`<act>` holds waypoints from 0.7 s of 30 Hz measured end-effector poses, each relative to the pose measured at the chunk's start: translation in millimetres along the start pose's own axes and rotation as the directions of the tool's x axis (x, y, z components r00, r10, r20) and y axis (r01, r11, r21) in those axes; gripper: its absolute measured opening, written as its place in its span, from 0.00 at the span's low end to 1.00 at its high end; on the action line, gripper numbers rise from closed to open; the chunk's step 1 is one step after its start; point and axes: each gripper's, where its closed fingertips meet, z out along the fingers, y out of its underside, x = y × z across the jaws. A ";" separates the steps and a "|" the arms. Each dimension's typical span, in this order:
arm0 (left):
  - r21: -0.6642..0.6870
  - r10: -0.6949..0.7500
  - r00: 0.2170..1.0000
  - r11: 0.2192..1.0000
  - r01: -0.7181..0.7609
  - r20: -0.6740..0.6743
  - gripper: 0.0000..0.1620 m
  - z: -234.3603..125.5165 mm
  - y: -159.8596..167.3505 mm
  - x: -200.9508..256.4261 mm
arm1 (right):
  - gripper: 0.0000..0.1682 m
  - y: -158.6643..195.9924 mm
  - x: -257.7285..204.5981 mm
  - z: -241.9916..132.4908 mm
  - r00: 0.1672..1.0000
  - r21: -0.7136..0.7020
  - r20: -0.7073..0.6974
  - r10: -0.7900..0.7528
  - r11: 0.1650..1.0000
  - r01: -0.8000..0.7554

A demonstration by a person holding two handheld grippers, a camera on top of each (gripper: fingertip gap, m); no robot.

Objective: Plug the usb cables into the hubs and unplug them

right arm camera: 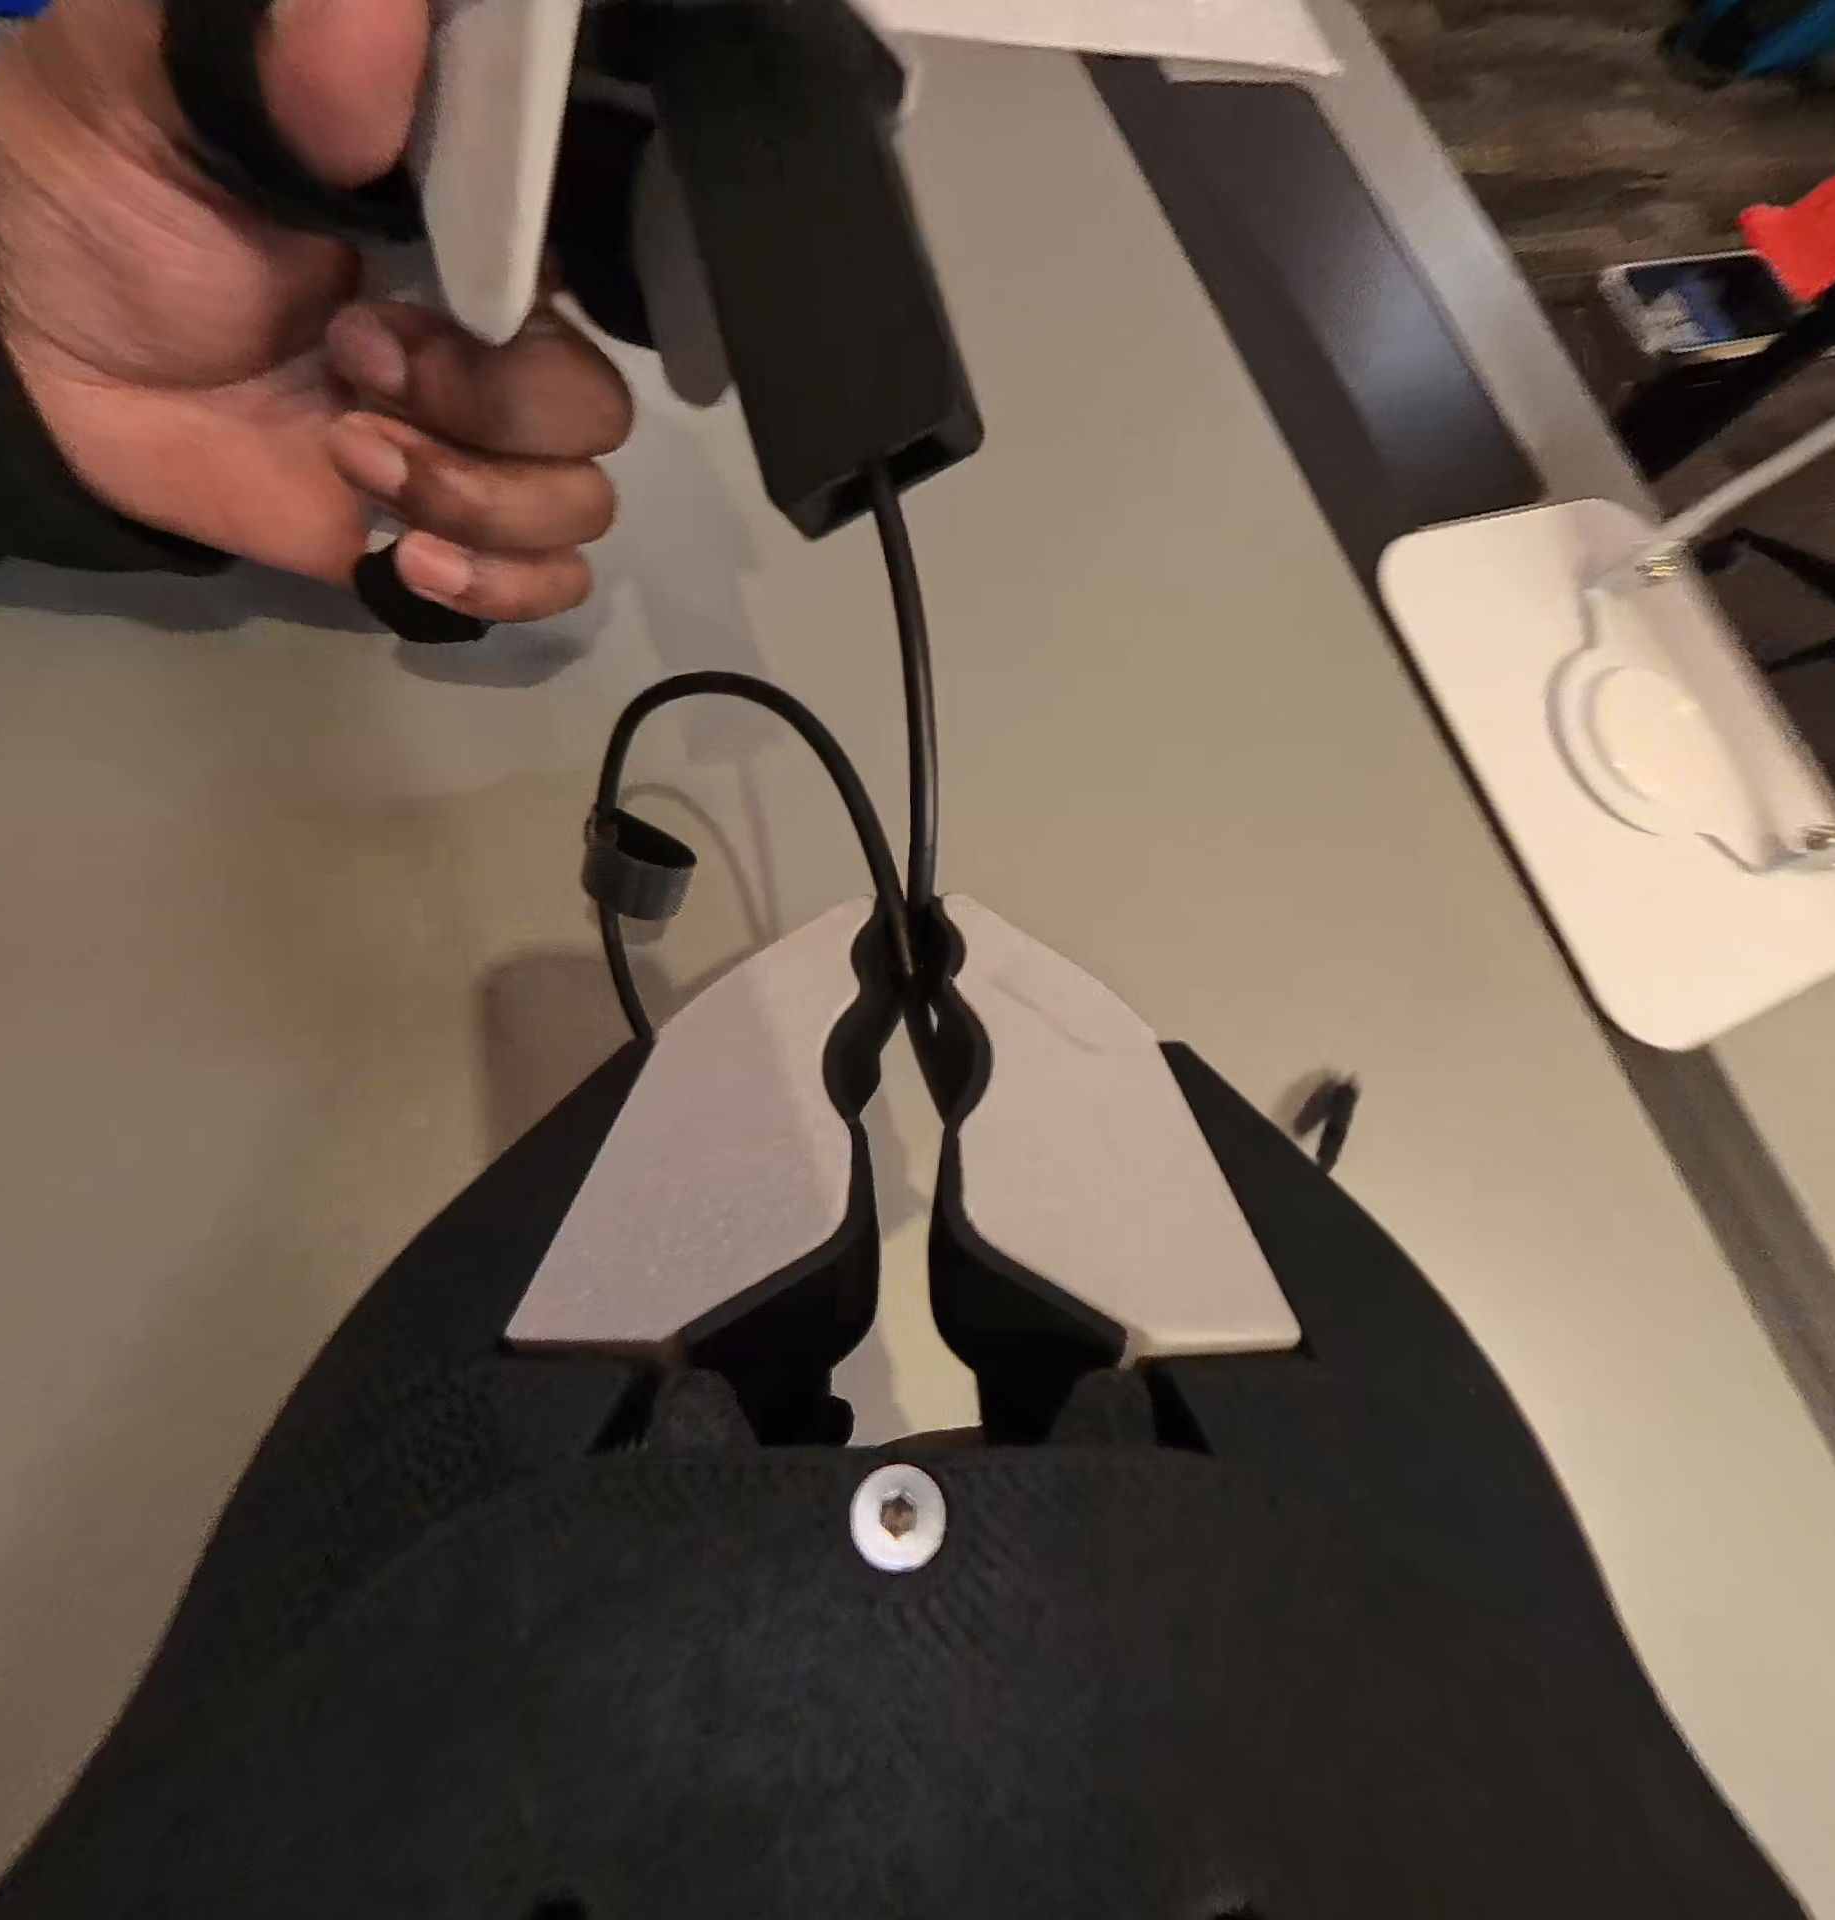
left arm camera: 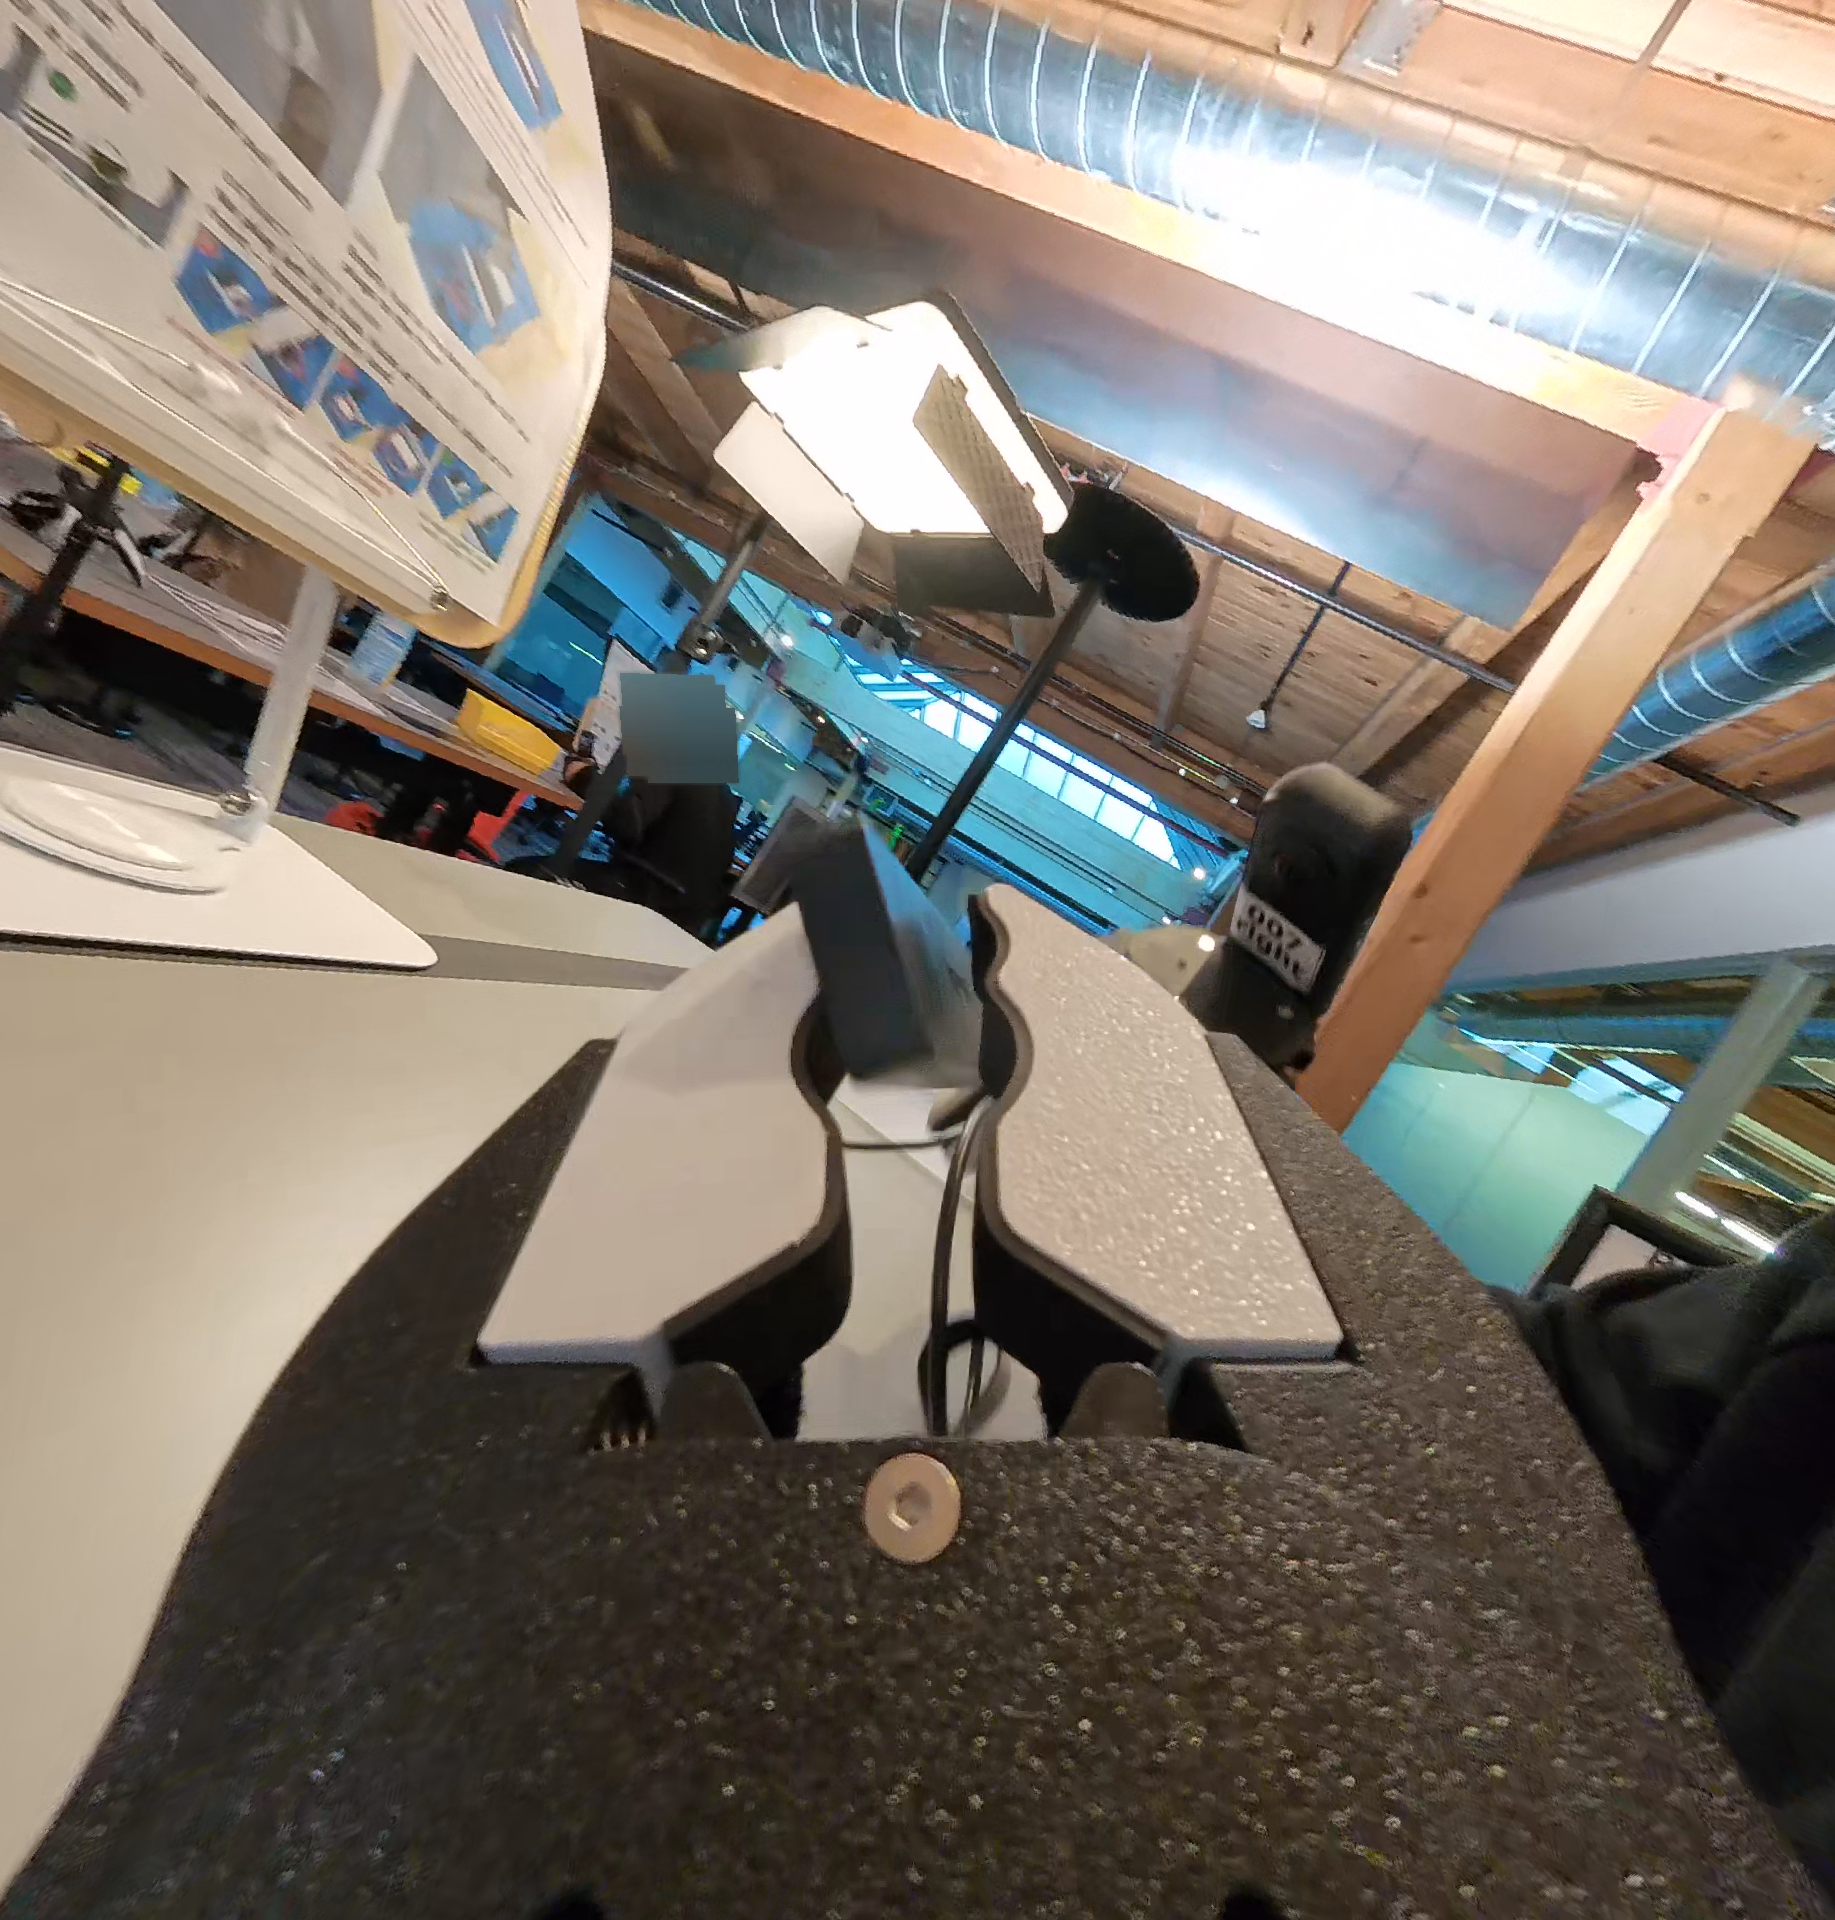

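A: Right gripper (right arm camera: 915, 940) first, nearest the lens: its grey-faced jaws are nearly closed, pinching the thin black USB cable (right arm camera: 918, 727) where two runs of it cross at the tips.

B: And from there?

A: One run rises straight into the end face of the black rectangular plastic hub (right arm camera: 830, 281), seated in a port there. The other loops off left, carrying a small black strap (right arm camera: 638, 868), and drops behind the gripper body.

B: What has the hub?

A: Left gripper (left arm camera: 897, 966). Its jaws are closed onto the hub (left arm camera: 871, 956), held tilted and lifted clear of the pale grey bench (left arm camera: 217, 1143). The cable (left arm camera: 949, 1226) hangs from its lower end between the fingers. In the right wrist view a bare hand (right arm camera: 269, 343) grips that tool's handle.

B: Anything further out?

A: A white flat stand base (right arm camera: 1619, 769) sits at the bench's far edge, holding a tilted white printed sheet (left arm camera: 300, 260). Beyond the edge, a lit panel lamp (left arm camera: 892, 457) on a black pole.
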 end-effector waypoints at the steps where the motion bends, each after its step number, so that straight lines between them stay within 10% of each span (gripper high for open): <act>1: -0.010 -0.007 1.000 1.000 0.006 -0.007 0.15 1.3 2.7 0.6 | 0.02 -1.1 7.1 -11.4 1.000 0.005 -0.024 -0.007 1.000 0.008; 12: -0.166 -0.094 0.992 0.983 0.079 -0.080 0.19 13.2 40.2 9.6 | 0.02 -5.9 100.2 -169.0 0.924 0.026 -0.383 -0.016 0.999 0.028; 21: -0.251 -0.078 0.994 0.966 0.056 -0.077 0.18 16.6 57.7 10.1 | 0.02 57.5 191.9 -307.2 0.823 0.134 -0.543 0.165 0.985 -0.109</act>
